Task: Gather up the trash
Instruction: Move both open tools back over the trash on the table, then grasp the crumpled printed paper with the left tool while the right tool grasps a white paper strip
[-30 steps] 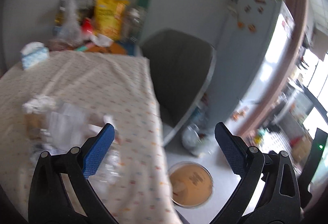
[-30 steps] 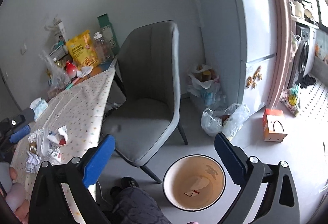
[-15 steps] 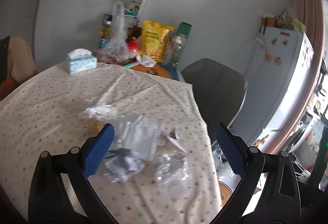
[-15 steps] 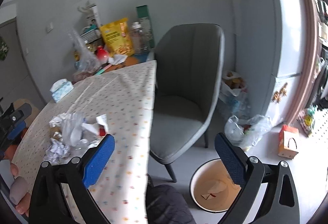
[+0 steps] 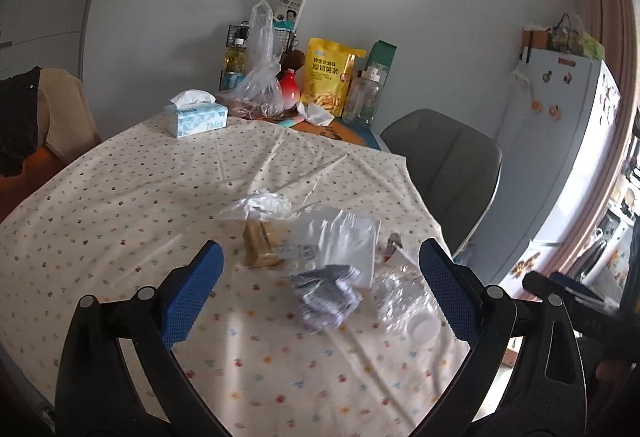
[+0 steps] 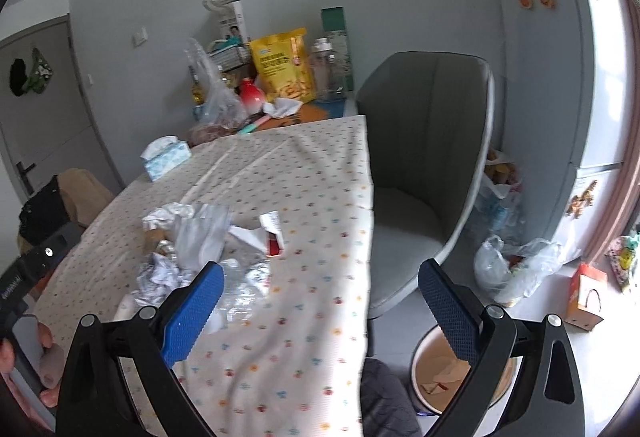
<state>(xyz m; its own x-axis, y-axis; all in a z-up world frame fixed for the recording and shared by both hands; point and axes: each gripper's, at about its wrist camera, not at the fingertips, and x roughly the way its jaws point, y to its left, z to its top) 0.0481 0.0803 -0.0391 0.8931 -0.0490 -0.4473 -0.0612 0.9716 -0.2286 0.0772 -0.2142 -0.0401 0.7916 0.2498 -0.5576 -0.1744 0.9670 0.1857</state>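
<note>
A pile of trash lies on the dotted tablecloth (image 5: 120,205): a crumpled printed wrapper (image 5: 325,293), a crushed clear plastic bottle (image 5: 404,303), clear plastic film (image 5: 344,241), a small brown carton (image 5: 260,245) and a crumpled tissue (image 5: 260,205). My left gripper (image 5: 320,293) hovers open above and just short of the pile. My right gripper (image 6: 318,311) is open over the table's right edge, with the same pile (image 6: 192,245) and a red-and-white wrapper (image 6: 272,233) to its left. A round bin (image 6: 444,377) with scraps stands on the floor below.
A grey chair (image 6: 424,165) stands at the table's right side. A tissue box (image 5: 196,117), a yellow snack bag (image 5: 328,81), bottles and a plastic bag crowd the far end. Filled plastic bags (image 6: 512,265) lie on the floor beside the fridge (image 6: 568,77).
Both grippers have swung up and left from the floor and bin toward the table. The trash pile now sits between the left gripper's fingers in view. Both stay open.
</note>
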